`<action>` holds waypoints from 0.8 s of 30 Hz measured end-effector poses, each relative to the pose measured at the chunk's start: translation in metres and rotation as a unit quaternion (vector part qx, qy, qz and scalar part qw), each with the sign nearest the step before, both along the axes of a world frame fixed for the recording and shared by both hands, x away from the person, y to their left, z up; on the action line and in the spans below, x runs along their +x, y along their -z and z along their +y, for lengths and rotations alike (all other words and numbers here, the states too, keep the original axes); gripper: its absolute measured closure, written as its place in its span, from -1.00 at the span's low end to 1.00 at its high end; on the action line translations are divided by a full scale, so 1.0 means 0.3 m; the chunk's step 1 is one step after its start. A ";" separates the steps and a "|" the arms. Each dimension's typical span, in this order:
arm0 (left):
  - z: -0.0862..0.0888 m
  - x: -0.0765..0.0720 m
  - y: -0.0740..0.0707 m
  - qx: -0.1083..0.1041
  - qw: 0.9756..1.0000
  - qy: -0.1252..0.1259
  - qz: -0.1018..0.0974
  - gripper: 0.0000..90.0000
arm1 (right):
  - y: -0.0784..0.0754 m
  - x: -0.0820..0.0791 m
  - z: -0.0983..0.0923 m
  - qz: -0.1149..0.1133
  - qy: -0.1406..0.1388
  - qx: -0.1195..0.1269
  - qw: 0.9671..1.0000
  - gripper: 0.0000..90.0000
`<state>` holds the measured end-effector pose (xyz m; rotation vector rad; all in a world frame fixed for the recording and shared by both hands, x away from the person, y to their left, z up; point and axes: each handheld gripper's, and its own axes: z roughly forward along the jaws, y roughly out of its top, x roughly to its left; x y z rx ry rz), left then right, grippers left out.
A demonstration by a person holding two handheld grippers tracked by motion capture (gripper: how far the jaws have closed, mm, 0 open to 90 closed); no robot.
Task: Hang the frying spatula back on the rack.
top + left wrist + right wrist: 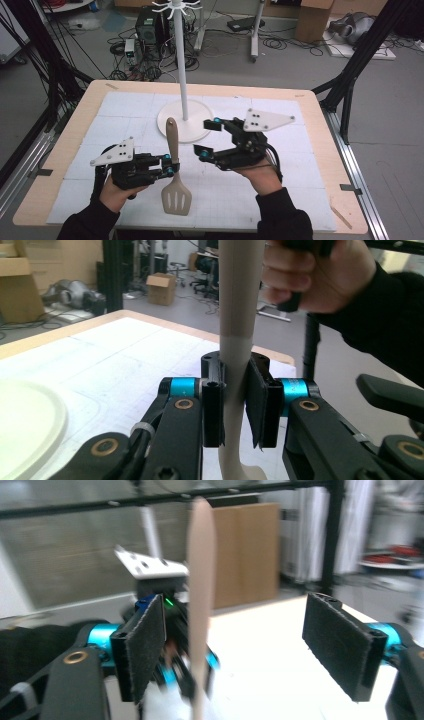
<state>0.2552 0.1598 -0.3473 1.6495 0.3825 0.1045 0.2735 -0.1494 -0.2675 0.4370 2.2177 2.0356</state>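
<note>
The left gripper [171, 166] clamps the spatula [175, 170] at lower centre; the right gripper [206, 137] has fingers spread. Probably a handover; next, hang it on the rack [183, 75].

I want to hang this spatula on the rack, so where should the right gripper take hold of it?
Take the spatula on its bare upper handle, above the left gripper clamped at mid-handle. Come in level from the right with the open right gripper; the handle stands upright and slim, fitting between its pads.

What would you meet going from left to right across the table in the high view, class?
Left hand-held gripper → spatula, clamped in it → white stand base → right hand-held gripper, jaws open.
</note>
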 end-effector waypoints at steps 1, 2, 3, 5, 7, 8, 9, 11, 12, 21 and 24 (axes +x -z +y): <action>0.000 0.000 0.000 0.000 1.000 0.000 0.000 0.74 | 0.000 0.000 0.000 0.000 0.000 0.000 1.000 -0.47; 0.002 0.003 -0.001 -0.002 1.000 -0.003 0.001 0.74 | 0.013 -0.009 -0.026 -0.001 0.016 -0.003 1.000 -0.48; 0.004 0.007 -0.002 -0.003 1.000 -0.008 0.001 0.74 | 0.026 -0.019 -0.053 -0.004 0.035 -0.012 0.999 -0.49; 0.010 0.015 -0.008 -0.006 1.000 -0.017 0.002 0.74 | 0.055 -0.042 -0.107 -0.009 0.070 -0.029 0.997 -0.50; 0.015 0.026 -0.020 -0.008 1.000 -0.025 0.000 0.74 | 0.081 -0.065 -0.160 -0.013 0.103 -0.041 0.994 -0.51; 0.016 0.032 -0.028 -0.010 1.000 -0.029 -0.001 0.74 | 0.102 -0.088 -0.210 -0.018 0.133 -0.048 0.990 -0.52; 0.015 0.040 -0.037 -0.012 0.999 -0.032 0.000 0.74 | 0.102 -0.088 -0.210 -0.018 0.133 -0.048 0.990 -0.52; 0.009 0.057 -0.061 -0.006 0.999 -0.040 -0.002 0.74 | 0.122 -0.103 -0.256 -0.016 0.152 -0.047 0.987 -0.52; 0.006 0.067 -0.075 -0.001 0.999 -0.042 -0.003 0.74 | 0.130 -0.109 -0.277 -0.016 0.162 -0.051 0.985 -0.53; -0.002 0.172 -0.185 0.022 0.997 -0.076 -0.012 0.74 | 0.182 -0.140 -0.405 -0.016 0.252 -0.068 0.965 -0.63; -0.005 0.207 -0.217 0.032 0.995 -0.089 -0.014 0.74 | 0.197 -0.144 -0.431 -0.011 0.258 -0.068 0.964 -0.63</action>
